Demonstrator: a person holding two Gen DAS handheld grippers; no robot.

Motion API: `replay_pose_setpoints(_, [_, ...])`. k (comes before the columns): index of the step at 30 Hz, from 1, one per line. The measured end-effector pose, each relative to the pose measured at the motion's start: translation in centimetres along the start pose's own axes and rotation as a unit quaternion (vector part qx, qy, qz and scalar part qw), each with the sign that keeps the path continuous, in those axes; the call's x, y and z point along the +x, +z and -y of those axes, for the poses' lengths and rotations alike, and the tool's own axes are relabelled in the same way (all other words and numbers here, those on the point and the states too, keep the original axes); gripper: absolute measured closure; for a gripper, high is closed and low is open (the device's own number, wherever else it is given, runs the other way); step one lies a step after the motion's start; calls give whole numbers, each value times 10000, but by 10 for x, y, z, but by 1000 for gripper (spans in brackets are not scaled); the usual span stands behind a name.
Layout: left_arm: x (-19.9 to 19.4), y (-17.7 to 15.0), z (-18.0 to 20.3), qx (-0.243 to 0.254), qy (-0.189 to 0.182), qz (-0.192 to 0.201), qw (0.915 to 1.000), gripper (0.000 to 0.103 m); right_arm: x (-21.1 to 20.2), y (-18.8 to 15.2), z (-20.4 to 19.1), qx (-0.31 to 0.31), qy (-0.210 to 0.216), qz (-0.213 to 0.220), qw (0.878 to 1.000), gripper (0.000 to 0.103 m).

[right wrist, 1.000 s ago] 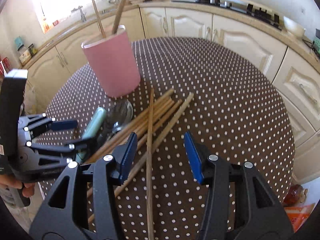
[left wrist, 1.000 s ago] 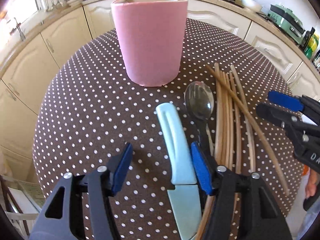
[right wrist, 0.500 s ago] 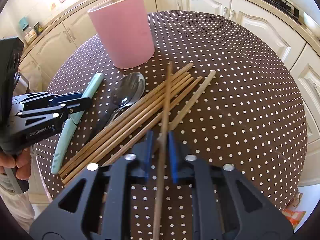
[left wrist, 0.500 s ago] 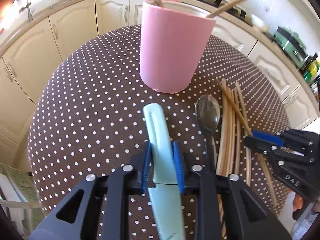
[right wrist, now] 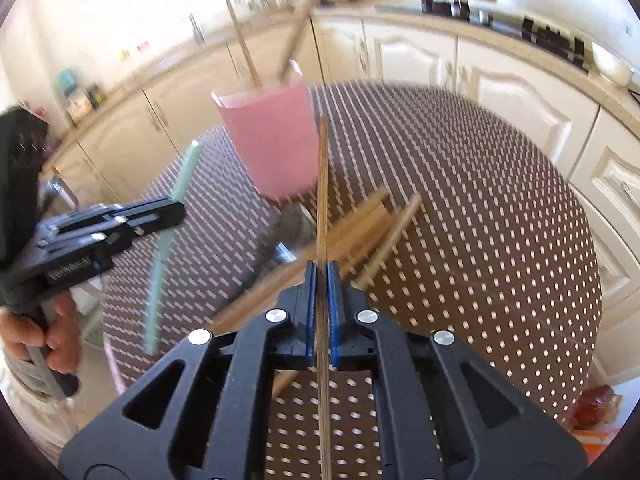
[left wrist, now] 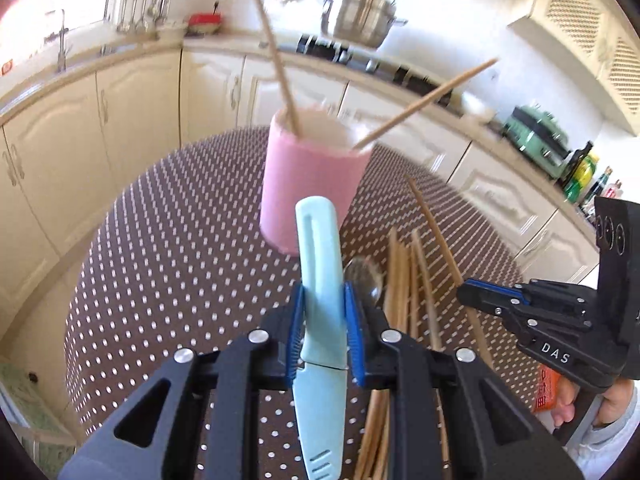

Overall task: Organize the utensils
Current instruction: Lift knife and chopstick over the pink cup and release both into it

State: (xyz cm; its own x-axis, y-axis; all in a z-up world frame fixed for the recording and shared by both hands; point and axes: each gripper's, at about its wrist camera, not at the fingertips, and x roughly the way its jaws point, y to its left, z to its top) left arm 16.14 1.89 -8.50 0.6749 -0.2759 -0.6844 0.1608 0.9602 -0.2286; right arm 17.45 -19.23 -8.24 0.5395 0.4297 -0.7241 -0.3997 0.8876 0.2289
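while the left wrist view looks along its own fingers, the left gripper [left wrist: 323, 320] pinches a pale blue plastic-handled knife [left wrist: 321, 312] between its blue pads, handle end pointing to twelve o'clock and raised off the brown white-dotted tablecloth [left wrist: 168, 264]. a pink cylindrical cup [left wrist: 312, 184] stands at twelve o'clock beyond the knife with two thin wooden sticks leaning out of it. at two o'clock a bundle of loose wooden chopsticks [left wrist: 404, 276] lies on the cloth beside a metal spoon [left wrist: 362, 276], whose bowl is mostly hidden behind the gripper finger. at three o'clock the right gripper [left wrist: 476, 294] shows side-on, pressed on a slanting stick. the knife blade tip is cut off at the bottom edge.

from the right wrist view, the right gripper [right wrist: 322, 304] is pressed together on a single thin wooden chopstick [right wrist: 322, 200] running straight to twelve o'clock, across the front of the pink cup [right wrist: 268, 140]. the remaining chopsticks [right wrist: 360, 228] are motion-blurred on the cloth. at nine o'clock the left gripper [right wrist: 176, 210] holds the blue knife [right wrist: 166, 248] tilted in the air; a hand [right wrist: 40, 332] grips its handle.
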Motion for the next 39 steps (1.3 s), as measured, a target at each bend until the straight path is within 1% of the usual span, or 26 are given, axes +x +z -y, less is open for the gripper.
replay_pose_setpoints(3, [-14,3,7,24,-150,301,9994,83,-23,1,-6,29,142,571,9983,97])
replay_pose_setpoints(7, [-28,7,10,-15,-351,653,9972,84,-47,1,-18,-38,316,1156,9928,97])
replay_pose_setpoints(10, [-37,12,11,6,-398,873,9954,84,-58,6,-30,-135,402,1605,9861,97])
replay_pose_setpoints(12, [-40,17,12,29,-385,959,9946,84,-61,16,-36,-173,484,1841,9816,97])
replay_pose_setpoints(17, [-47,42,20,56,-385,1245,9915,84,-50,42,-38,-151,601,2310,9710,97])
replay_pose_setpoints(19, [-55,53,24,112,-353,1429,9890,84,-45,53,-40,-162,606,2508,9660,97])
replay_pose_setpoints(25, [-76,92,33,201,-326,1986,9793,84,-35,95,-49,-230,529,3251,9439,97])
replay_pose_setpoints(29, [-73,117,37,224,-170,2242,9741,84,-31,120,-52,-150,413,3679,9288,97])
replay_pose_setpoints(33, [-56,136,33,164,-140,2291,9732,84,-24,135,-50,-93,255,3967,9176,97])
replay_pose_setpoints(36, [-37,145,25,32,-151,2184,9757,84,-15,140,-45,-47,193,4099,9119,97])
replay_pose_setpoints(39, [-19,146,18,-40,-126,1985,9800,84,-5,142,-42,15,183,4133,9104,97])
